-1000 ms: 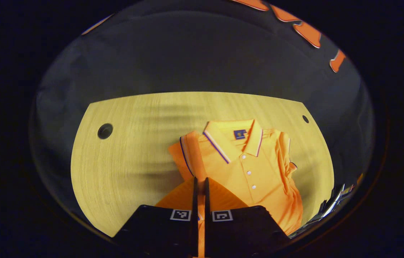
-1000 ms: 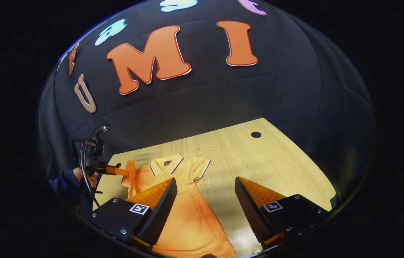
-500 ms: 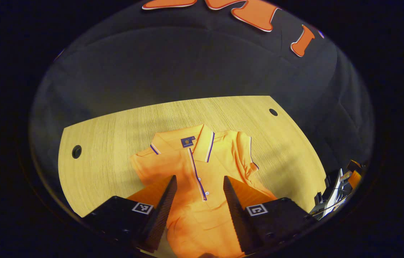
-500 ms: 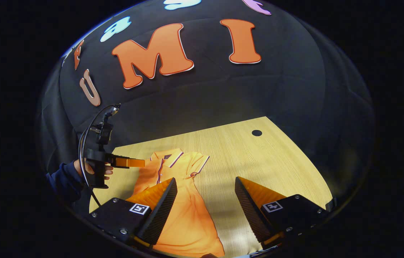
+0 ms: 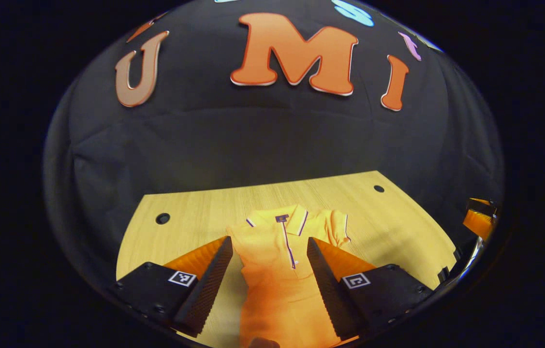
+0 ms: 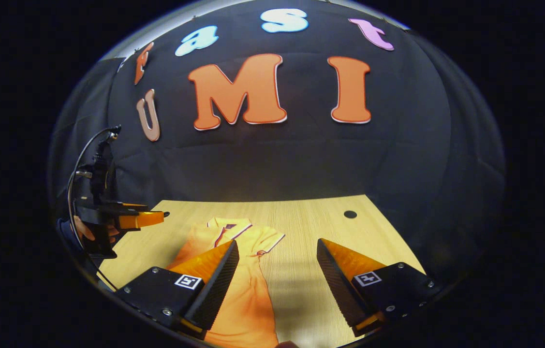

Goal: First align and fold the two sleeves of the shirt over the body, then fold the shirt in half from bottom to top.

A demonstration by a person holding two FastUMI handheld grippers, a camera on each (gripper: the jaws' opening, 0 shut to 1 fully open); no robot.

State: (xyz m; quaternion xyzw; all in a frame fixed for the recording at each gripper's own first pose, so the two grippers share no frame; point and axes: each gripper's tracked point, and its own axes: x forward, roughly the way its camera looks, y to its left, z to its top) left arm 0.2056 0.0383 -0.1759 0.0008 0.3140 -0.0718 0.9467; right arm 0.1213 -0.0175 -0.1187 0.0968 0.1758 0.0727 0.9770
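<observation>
- Left gripper view: the left gripper (image 5: 267, 270) is hovering above the table (image 5: 190, 227) with its 2 fingers spread wide apart and pinching nothing.
- The orange shirt (image 5: 279, 270) is lying flat on the wooden table between and beyond those fingers, collar (image 5: 286, 221) pointing toward the booth wall and the body running down toward the camera.
- The shirt's left side is looking narrowed and folded in over the body, while the right sleeve (image 5: 339, 226) is sticking out a little beside the collar.
- 2 round holes are showing in the table: 1 hole (image 5: 162, 218) to the left of the shirt and a smaller hole (image 5: 378, 188) near the far right corner.
- At the right edge of this view, part of the right gripper (image 5: 479, 220) is showing, well apart from the shirt.
- Right gripper view: the right gripper (image 6: 277, 270) is also hanging above the table (image 6: 349, 241), its 2 fingers spread apart with nothing between them.
- The shirt (image 6: 243, 290) is lying to the left of centre here, partly hidden behind the left-hand finger (image 6: 214, 282).
- The left gripper (image 6: 149, 218) is showing farther off at the left, held by a hand (image 6: 89, 231) above the table's edge, apart from the shirt.
</observation>
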